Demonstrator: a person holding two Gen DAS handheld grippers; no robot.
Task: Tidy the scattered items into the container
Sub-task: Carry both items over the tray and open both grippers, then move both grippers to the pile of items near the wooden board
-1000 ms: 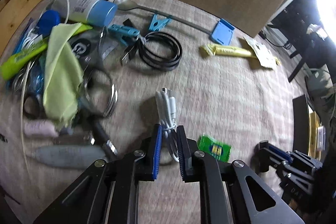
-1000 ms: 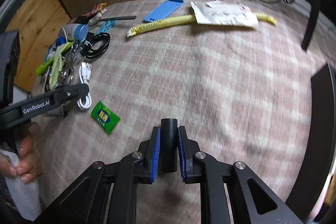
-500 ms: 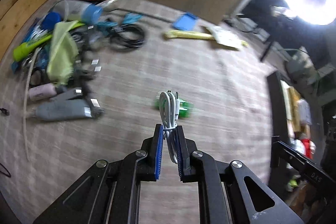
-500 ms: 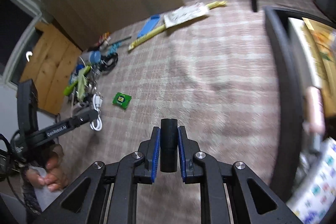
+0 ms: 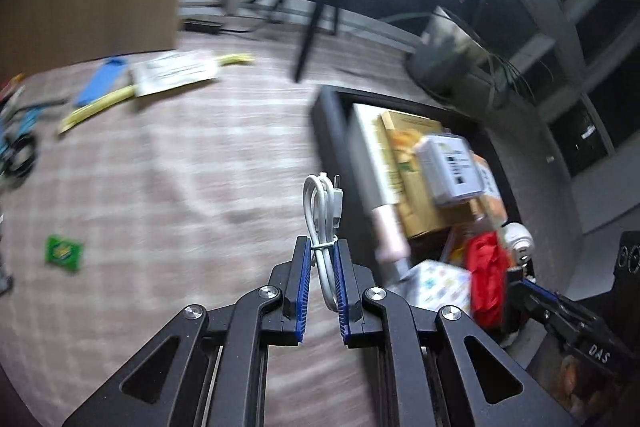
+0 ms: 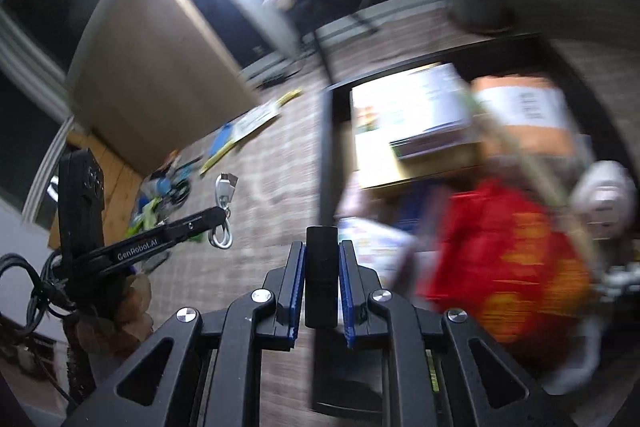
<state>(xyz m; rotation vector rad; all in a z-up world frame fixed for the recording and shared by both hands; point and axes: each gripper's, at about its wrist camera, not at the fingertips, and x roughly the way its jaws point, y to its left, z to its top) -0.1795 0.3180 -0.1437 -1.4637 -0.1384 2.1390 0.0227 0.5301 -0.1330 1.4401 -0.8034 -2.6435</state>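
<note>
My left gripper (image 5: pixel 321 245) is shut on a coiled white USB cable (image 5: pixel 323 205), which sticks up past the blue pads just left of the black container (image 5: pixel 325 115). The same cable (image 6: pixel 224 211) shows in the right wrist view, hanging from the left gripper (image 6: pixel 218 215) over the carpet. My right gripper (image 6: pixel 322 247) is shut on a short black cylinder (image 6: pixel 321 267) near the container's (image 6: pixel 326 147) left wall. The container holds boxes, a red bag (image 6: pixel 500 259) and a white round thing (image 6: pixel 604 199).
On the checked carpet lie a green packet (image 5: pixel 63 253), a yellow tube (image 5: pixel 100 105), a white paper pack (image 5: pixel 176 77) and a blue flat piece (image 5: pixel 102 81). A heap of small items (image 6: pixel 164 195) sits far left by a cardboard box (image 6: pixel 160 75). A hand (image 6: pixel 120 311) holds the left gripper.
Both grippers have swung right and risen from the scattered pile toward the black container, each keeping its grip. The container now fills the right of both views.
</note>
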